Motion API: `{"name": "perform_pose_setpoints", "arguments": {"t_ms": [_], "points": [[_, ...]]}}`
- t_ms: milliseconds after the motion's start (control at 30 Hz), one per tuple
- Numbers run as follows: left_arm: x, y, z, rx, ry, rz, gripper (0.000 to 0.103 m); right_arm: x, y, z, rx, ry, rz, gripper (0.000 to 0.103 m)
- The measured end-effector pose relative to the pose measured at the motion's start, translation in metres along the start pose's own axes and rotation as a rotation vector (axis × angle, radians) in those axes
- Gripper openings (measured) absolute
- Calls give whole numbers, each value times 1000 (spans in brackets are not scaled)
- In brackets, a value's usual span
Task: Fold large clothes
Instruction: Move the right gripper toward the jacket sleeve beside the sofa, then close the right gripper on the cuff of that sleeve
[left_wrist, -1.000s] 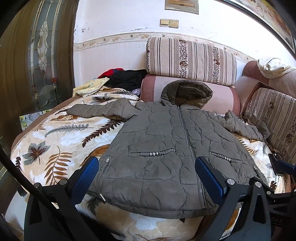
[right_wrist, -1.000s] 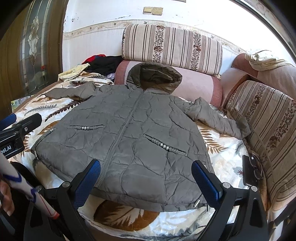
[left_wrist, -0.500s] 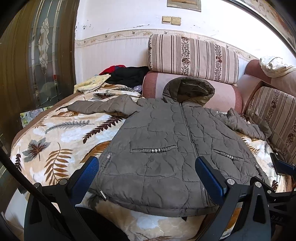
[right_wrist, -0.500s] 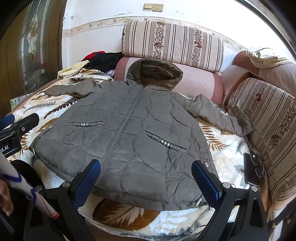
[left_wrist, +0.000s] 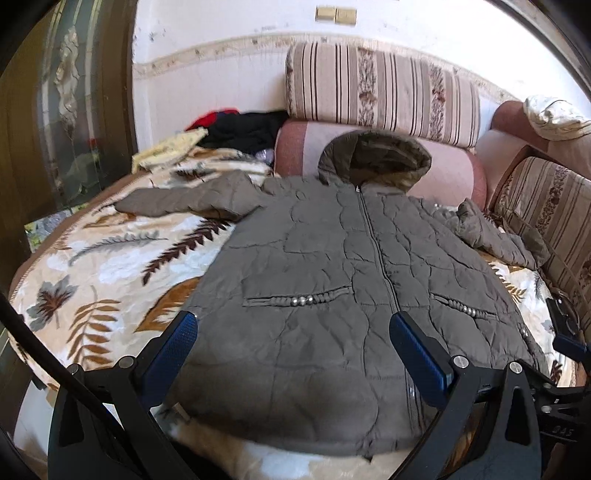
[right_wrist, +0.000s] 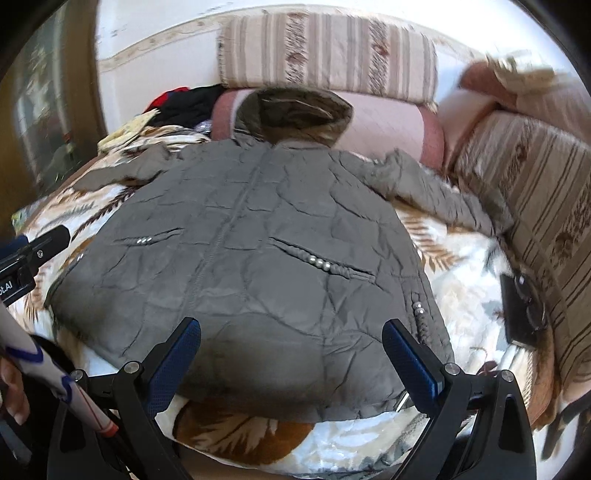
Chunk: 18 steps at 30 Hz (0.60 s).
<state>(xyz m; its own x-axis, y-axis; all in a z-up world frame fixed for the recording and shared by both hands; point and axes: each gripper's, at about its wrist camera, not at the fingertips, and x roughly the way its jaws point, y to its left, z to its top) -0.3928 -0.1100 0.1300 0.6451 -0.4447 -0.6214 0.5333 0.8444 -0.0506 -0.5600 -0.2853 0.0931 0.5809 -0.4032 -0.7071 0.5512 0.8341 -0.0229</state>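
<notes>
- Two hand-held grippers are seen, each from its own wrist camera, above the near edge of a sofa bed covered by a leaf-print blanket (left_wrist: 92, 266).
- Beyond the hand-held grippers, a white wall (left_wrist: 221, 55) with a patterned border is seen, and a dark wooden door with glass panels (left_wrist: 70, 110) stands to the far left.
- A striped cushion (left_wrist: 380, 85) rests on a pink bolster (left_wrist: 447, 173) at the far side; more striped cushions (right_wrist: 535, 192) are lined along the right.
- A heap of red, black and yellow clothes (left_wrist: 229, 129) is piled far ahead to the left.
- A dark flat object (right_wrist: 517, 310) is seen on the blanket to the right; its nature cannot be told.
- The grey quilted jacket (left_wrist: 325, 280) is spread front-up and zipped on the blanket, hood (left_wrist: 376, 158) propped against the bolster, sleeves laid out to either side.
- The left hand-held gripper (left_wrist: 291, 350) is held with its blue-padded jaws wide apart and nothing between them, over the jacket's near left hem.
- The right hand-held gripper (right_wrist: 291, 354) is likewise spread wide and unloaded, over the near right hem; contact with the cloth cannot be told.
</notes>
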Motion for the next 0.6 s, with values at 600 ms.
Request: {"name": "perform_pose_setpoints", "arguments": {"t_ms": [600], "points": [[194, -65, 79, 44, 286, 20, 103, 101, -82, 81, 268, 222, 122, 79]]}}
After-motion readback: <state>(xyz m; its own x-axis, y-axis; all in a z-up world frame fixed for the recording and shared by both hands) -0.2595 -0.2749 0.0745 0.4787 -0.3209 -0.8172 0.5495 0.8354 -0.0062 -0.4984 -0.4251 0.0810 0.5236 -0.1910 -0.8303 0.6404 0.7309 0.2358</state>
